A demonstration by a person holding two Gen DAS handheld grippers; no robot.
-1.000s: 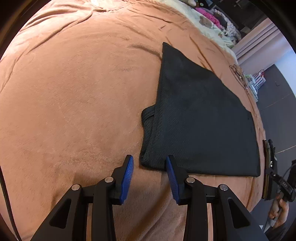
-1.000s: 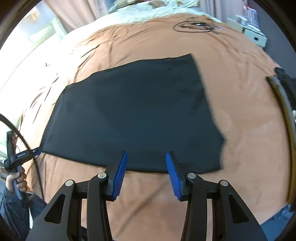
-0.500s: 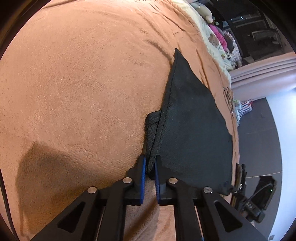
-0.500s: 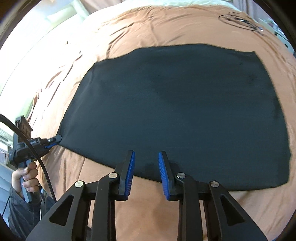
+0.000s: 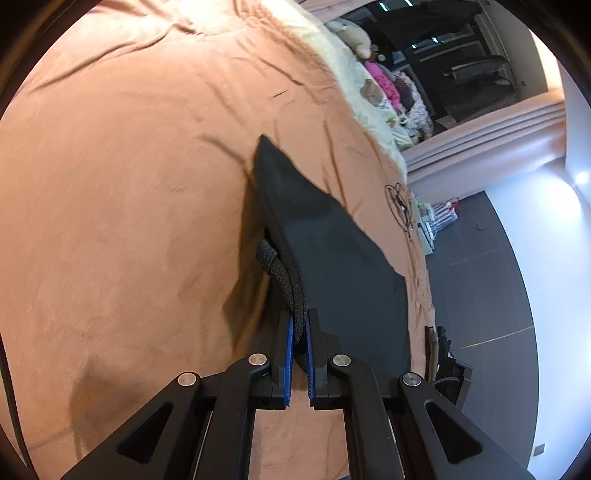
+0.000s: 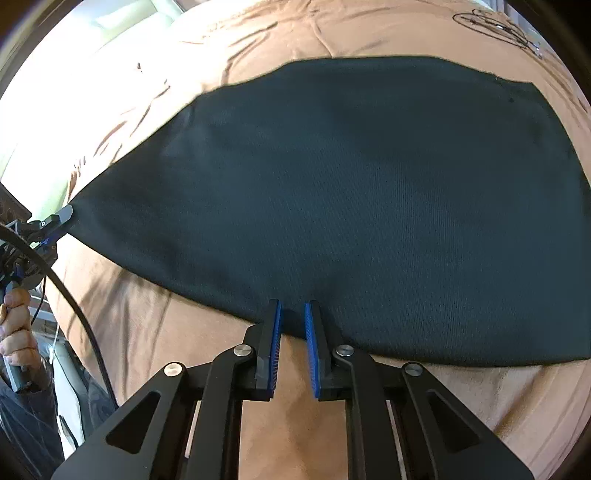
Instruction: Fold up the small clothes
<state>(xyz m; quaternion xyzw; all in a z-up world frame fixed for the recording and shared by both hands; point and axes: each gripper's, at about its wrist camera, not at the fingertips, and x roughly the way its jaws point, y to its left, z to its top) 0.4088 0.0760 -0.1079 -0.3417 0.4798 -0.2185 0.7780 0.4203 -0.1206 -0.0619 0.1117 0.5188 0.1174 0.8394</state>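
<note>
One dark garment [image 6: 351, 206] lay spread on the brown bed cover [image 5: 129, 184], its long axis running side to side ahead of you, near hem toward you. Your left hand-held gripper [image 5: 300, 332] was closed on the garment's left near corner, raised off the cover. Your right hand-held gripper [image 6: 293, 321] stood narrowed astride the near hem further right; whether it gripped, I couldn't tell.

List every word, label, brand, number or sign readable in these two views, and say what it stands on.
None can be read.
The black garment shows no print or tag.
The dark looped mark on the brown blanket near its far edge spells nothing legible.
The boxes on the floor are too small and blurred to read.
</note>
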